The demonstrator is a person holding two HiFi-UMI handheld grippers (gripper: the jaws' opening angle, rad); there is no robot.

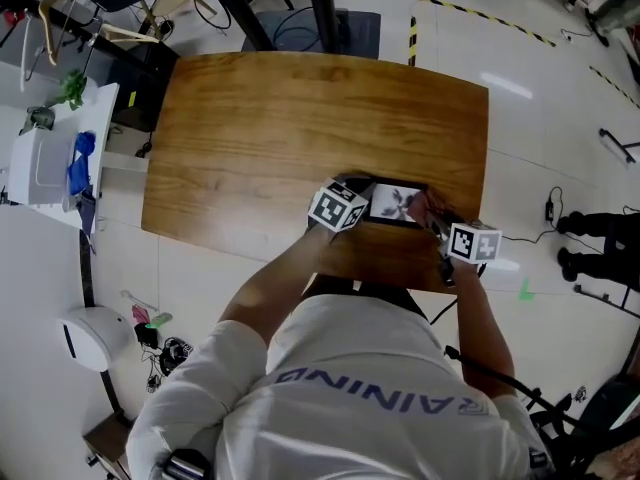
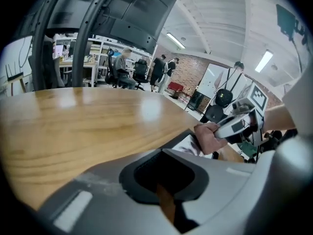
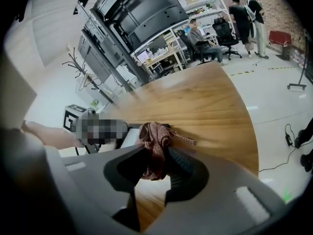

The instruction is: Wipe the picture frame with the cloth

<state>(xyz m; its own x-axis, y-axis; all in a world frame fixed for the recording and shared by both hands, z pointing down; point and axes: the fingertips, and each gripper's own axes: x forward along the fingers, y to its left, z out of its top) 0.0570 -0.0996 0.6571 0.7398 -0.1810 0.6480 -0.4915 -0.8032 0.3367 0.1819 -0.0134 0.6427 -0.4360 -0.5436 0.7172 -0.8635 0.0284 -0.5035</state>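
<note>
Right gripper (image 3: 156, 156) is clamped on a bunched brown cloth (image 3: 153, 140). The cloth is pressed to the picture frame (image 1: 392, 203) just ahead of its tips. The frame is laid flat on the wooden table (image 1: 300, 128), between the two grippers. Left gripper (image 2: 164, 181) is held at the frame's left edge, jaws drawn nearly together with only a thin slit showing wood. Whether the frame's rim is pinched cannot be told. From the left gripper view, cloth and right gripper are seen just past the frame.

Lab; workbenches (image 3: 164, 58); hazard tape (image 1: 480, 16)
</note>
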